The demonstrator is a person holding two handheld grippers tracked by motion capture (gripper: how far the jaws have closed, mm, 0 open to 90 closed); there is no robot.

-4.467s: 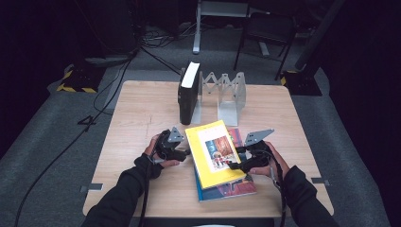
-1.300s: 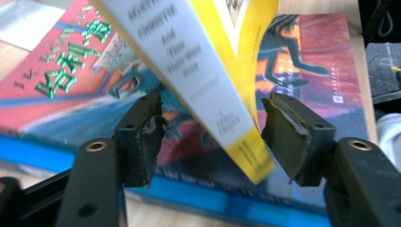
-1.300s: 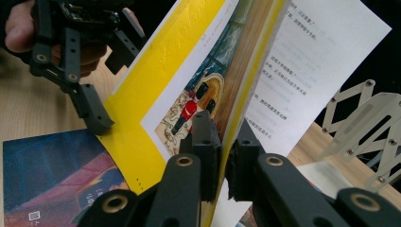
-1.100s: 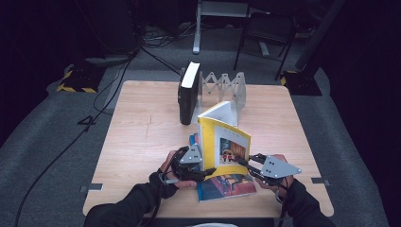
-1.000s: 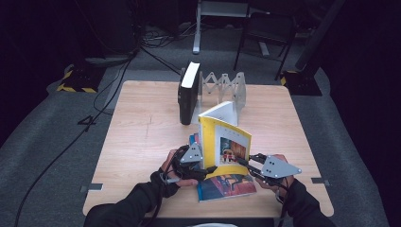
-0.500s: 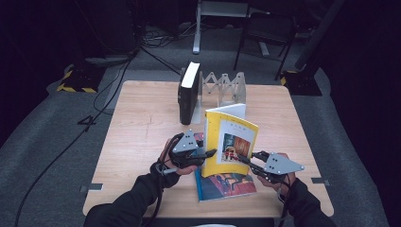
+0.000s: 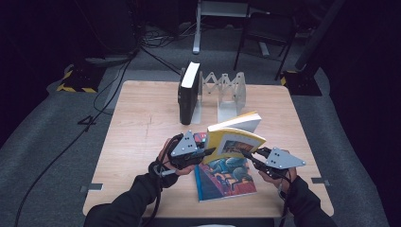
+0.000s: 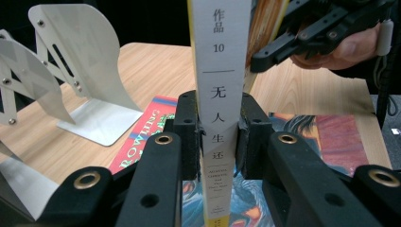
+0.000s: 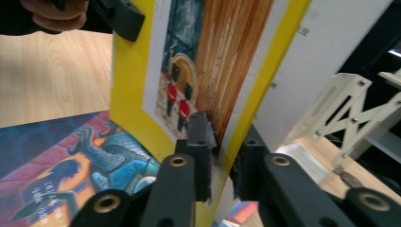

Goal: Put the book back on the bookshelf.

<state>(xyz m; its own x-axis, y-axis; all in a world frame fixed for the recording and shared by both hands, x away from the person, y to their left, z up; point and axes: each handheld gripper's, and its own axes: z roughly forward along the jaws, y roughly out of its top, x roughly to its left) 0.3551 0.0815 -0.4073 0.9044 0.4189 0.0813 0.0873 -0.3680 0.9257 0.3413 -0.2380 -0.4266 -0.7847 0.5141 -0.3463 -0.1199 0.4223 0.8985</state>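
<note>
Both our grippers clamp the yellow book (image 7: 235,141), holding it off the table (image 7: 142,118): our left gripper (image 7: 204,153) has just closed its jaws on the white spine (image 8: 219,109), pads pressed to either side, and our right gripper (image 7: 247,155) pinches the opposite edge, its pads tight on the cover (image 9: 189,80). Nearest us, right under the lifted book, lies a blue book (image 7: 227,177) flat on the wood, a red book (image 8: 142,132) peeking out beneath it. Bare table spreads to our left. Farther on, the folding metal rack (image 7: 227,92) stands at the far edge with a black book (image 7: 189,94) upright in its left slot; the slots to the right stand free.
</note>
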